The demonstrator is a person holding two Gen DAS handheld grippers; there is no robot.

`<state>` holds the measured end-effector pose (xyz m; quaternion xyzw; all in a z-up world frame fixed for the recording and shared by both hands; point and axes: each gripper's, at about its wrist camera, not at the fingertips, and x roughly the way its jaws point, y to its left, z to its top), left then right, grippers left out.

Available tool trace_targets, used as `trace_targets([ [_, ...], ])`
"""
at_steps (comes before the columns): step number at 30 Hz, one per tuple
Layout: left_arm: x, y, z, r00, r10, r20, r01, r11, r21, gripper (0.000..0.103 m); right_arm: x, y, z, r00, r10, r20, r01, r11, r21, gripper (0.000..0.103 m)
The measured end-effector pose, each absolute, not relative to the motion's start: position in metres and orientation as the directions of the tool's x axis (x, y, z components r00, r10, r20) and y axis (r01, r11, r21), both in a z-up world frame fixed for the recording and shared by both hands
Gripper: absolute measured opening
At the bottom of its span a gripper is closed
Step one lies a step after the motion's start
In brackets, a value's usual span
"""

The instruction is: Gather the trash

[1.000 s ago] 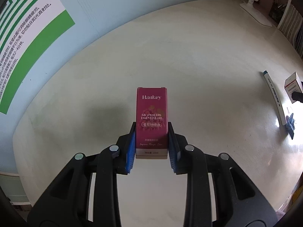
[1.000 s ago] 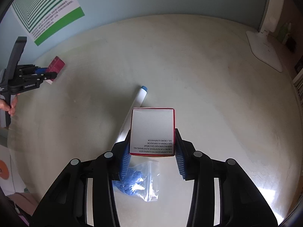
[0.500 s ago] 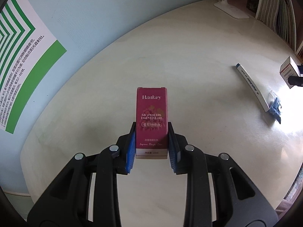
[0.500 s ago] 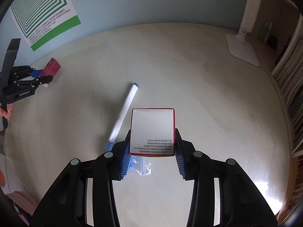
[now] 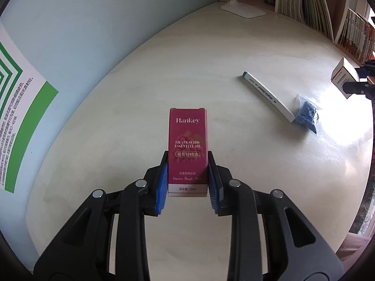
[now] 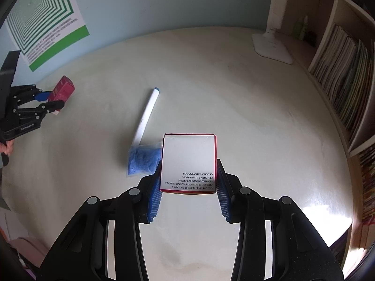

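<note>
My left gripper is shut on a crimson essential-oil box, held above the pale table. In the right wrist view that same gripper and crimson box show at the far left. My right gripper is shut on a white box with red edges, also seen small at the right edge of the left wrist view as a white box. On the table lie a long white tube with a blue cap and a clear bag of blue bits.
A white lamp base stands at the table's far corner. Shelves of books run along the right side. A green and white poster hangs on the blue wall. A hand holds the left gripper.
Both grippers, still holding their boxes, have moved level and slightly up. The tube and the bag have shifted toward the left and centre in both views, and the shelves have come into view.
</note>
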<state>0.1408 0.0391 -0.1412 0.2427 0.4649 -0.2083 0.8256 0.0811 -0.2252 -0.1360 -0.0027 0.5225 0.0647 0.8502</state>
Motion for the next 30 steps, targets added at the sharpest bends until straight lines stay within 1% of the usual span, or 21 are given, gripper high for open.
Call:
trace_targets([
  [1,0.126,0.030,-0.137,0.480,-0.126,-0.868,0.577,0.791,0.204,0.027,0.076,-0.225,-0.137,0.445,0.100,-0.890,-0.103,0.993,0.060,0.042],
  [6,0.103,0.016,-0.141,0.458,-0.172,-0.872,0.642,0.743,0.191,0.027,0.050,-0.222,-0.140,0.449,0.077,-0.890,-0.054,0.997,0.059,0.042],
  [8,0.107,0.017,-0.146,0.453,-0.184,-0.872,0.666,0.721,0.193,0.027,0.040,-0.223,-0.141,0.448,0.070,-0.891,-0.031,0.998,0.063,0.042],
  [20,0.066,-0.040,-0.146,0.402,-0.255,-0.880,0.795,0.573,0.197,0.027,-0.024,-0.253,-0.142,0.468,0.028,-0.883,0.128,0.987,0.099,0.042],
  [30,-0.003,-0.116,-0.149,0.311,-0.337,-0.889,0.912,0.369,0.179,0.027,-0.125,-0.301,-0.144,0.467,-0.060,-0.882,0.332,0.936,0.113,0.042],
])
